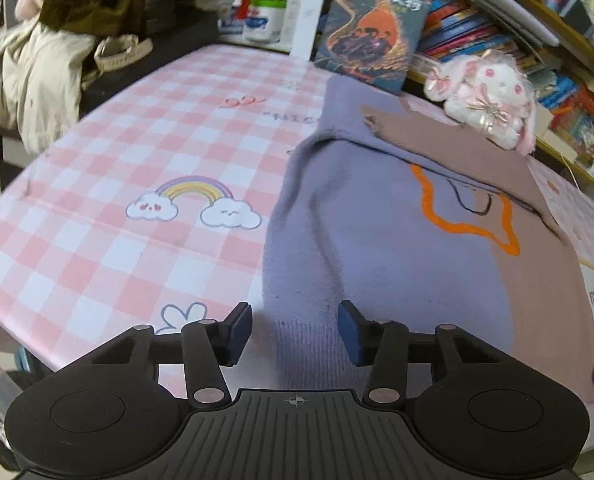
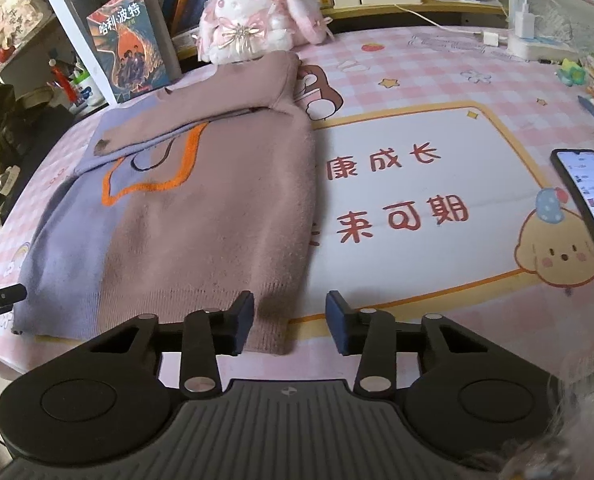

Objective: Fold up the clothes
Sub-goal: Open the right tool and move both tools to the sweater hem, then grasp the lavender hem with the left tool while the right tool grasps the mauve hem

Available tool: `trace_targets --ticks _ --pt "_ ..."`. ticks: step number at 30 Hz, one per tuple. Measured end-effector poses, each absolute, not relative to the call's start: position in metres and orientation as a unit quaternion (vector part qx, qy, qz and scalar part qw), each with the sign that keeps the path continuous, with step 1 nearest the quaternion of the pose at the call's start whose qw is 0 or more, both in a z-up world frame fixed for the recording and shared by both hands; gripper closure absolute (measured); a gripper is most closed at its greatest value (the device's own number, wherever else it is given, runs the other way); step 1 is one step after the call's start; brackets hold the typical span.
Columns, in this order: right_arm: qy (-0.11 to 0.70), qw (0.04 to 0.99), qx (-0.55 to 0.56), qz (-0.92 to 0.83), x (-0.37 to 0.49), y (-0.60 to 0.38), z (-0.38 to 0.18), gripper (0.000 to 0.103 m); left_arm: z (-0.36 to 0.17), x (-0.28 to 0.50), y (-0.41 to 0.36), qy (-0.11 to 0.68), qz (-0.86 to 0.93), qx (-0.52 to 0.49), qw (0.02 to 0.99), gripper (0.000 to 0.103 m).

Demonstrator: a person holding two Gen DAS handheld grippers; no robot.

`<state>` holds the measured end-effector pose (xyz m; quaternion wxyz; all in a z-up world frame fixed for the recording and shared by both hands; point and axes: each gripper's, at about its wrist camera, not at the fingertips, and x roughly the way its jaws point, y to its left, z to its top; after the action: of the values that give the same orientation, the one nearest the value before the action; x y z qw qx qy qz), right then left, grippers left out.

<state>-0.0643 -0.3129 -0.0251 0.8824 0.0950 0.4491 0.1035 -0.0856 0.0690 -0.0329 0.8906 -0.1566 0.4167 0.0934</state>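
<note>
Left wrist view: our left gripper (image 1: pixel 295 332) stands part open, holding nothing, over the sweater (image 1: pixel 397 248) hem; right gripper (image 2: pixel 290 322) likewise at the other hem corner. The sweater lies flat on the table (image 2: pixel 417 200), sleeves folded in. Next, we judge: pinch both corners and fold upward.

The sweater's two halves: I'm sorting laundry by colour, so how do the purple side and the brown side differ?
The purple half lies on the left in the right wrist view; the brown half on the right. The brown sleeve is folded across on top, and the purple sleeve lies beneath it. Both share a ribbed hem and the orange outline.
</note>
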Motion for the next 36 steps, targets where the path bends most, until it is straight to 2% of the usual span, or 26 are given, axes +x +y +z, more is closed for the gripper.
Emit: trace_targets --ticks 3,6,7,8,11,12,14,17,19,21,22,23,26,27,29,31,32,36 --pt "0.454 0.880 0.095 0.100 -0.060 -0.311 -0.027 0.067 -0.035 -0.083 0.072 0.415 0.092 -0.166 0.890 0.061" --pt "0.461 0.877 0.092 0.098 -0.055 -0.307 -0.031 0.067 -0.036 -0.080 0.072 0.417 0.086 -0.169 0.889 0.084" --pt "0.461 0.877 0.089 0.098 -0.054 -0.305 -0.031 0.067 -0.036 -0.079 0.073 0.417 0.080 -0.174 0.888 0.095" --pt "0.462 0.877 0.087 0.099 -0.052 -0.303 -0.032 0.069 -0.037 -0.078 0.073 0.418 0.073 -0.179 0.888 0.095" --pt "0.466 0.874 0.086 0.105 -0.047 -0.300 -0.032 0.092 -0.029 -0.079 0.062 0.403 0.066 -0.149 0.900 0.096" --pt "0.465 0.875 0.087 0.108 -0.047 -0.299 -0.031 0.093 -0.023 -0.081 0.057 0.392 0.058 -0.139 0.907 0.096" --pt "0.440 0.884 0.096 0.129 -0.050 -0.297 -0.021 0.093 -0.014 -0.082 0.051 0.376 0.034 -0.129 0.917 0.096" --pt "0.412 0.891 0.108 0.156 -0.053 -0.294 -0.008 0.094 -0.016 -0.074 0.055 0.400 0.037 -0.137 0.906 0.091" --pt "0.424 0.886 0.110 0.149 -0.048 -0.294 -0.011 0.094 -0.022 -0.070 0.062 0.418 0.045 -0.155 0.894 0.090" --pt "0.443 0.879 0.116 0.133 -0.044 -0.297 -0.018 0.093 -0.027 -0.070 0.071 0.429 0.046 -0.176 0.885 0.083" --pt "0.450 0.876 0.120 0.126 -0.043 -0.300 -0.022 0.092 -0.030 -0.069 0.075 0.437 0.038 -0.188 0.879 0.076" --pt "0.458 0.872 0.125 0.118 -0.042 -0.303 -0.026 0.089 -0.031 -0.069 0.077 0.440 0.031 -0.197 0.875 0.073" --pt "0.471 0.863 0.151 0.104 -0.039 -0.310 -0.034 0.083 -0.034 -0.066 0.076 0.444 0.020 -0.204 0.872 0.071" --pt "0.471 0.862 0.156 0.103 -0.039 -0.311 -0.035 0.082 -0.034 -0.065 0.075 0.443 0.018 -0.204 0.873 0.071" --pt "0.470 0.862 0.161 0.104 -0.038 -0.310 -0.035 0.080 -0.035 -0.063 0.072 0.439 0.013 -0.205 0.875 0.078" --pt "0.468 0.864 0.151 0.111 -0.036 -0.306 -0.034 0.082 -0.034 -0.061 0.069 0.437 0.008 -0.203 0.876 0.095" --pt "0.467 0.865 0.141 0.118 -0.035 -0.302 -0.033 0.091 -0.030 -0.061 0.066 0.429 0.000 -0.194 0.882 0.095" --pt "0.428 0.885 0.104 0.150 -0.040 -0.289 -0.017 0.093 -0.017 -0.059 0.057 0.410 -0.022 -0.159 0.898 0.095"
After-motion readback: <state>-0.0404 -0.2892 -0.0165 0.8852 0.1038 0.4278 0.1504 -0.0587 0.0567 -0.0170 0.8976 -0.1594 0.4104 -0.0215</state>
